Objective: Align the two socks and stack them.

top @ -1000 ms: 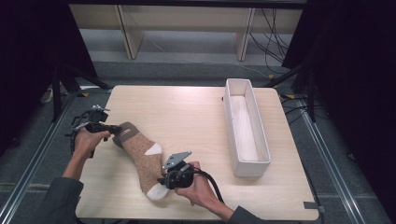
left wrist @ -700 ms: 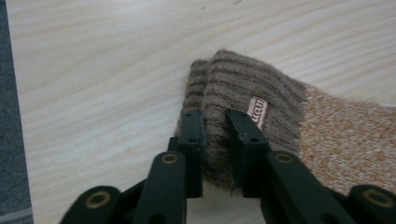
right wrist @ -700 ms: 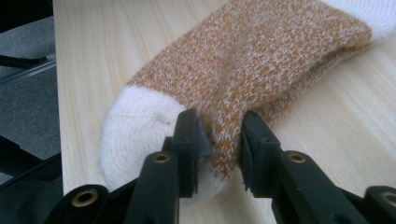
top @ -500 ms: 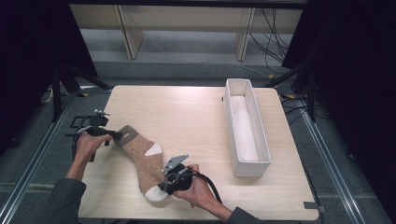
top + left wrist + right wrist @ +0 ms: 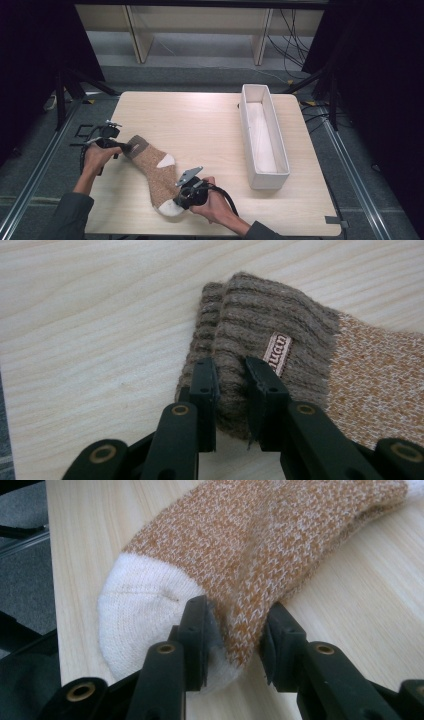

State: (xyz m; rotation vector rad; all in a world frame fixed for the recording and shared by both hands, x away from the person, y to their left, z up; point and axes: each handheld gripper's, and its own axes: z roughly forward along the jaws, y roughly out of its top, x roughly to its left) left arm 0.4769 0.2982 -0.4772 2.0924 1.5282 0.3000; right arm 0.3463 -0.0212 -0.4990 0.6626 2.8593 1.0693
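A brown and orange knitted sock (image 5: 155,172) with a white toe and heel lies flat on the table, slanting from left to lower middle. My left gripper (image 5: 122,147) is at its ribbed brown cuff (image 5: 300,330). In the left gripper view my left gripper (image 5: 230,365) pinches a fold of the cuff; its jaws have just been closing. My right gripper (image 5: 177,202) is at the toe end. In the right gripper view my right gripper (image 5: 240,607) holds the sock's edge (image 5: 260,535) beside the white toe; its jaws have also just been closing on it.
A long white open box (image 5: 270,177) stands along the right side of the light wooden table (image 5: 200,120). Black frame legs and cables stand on the grey floor around the table. The person's forearms come in from the near edge.
Both hands have kept their places at the sock's two ends, and the sock lies where it lay before.
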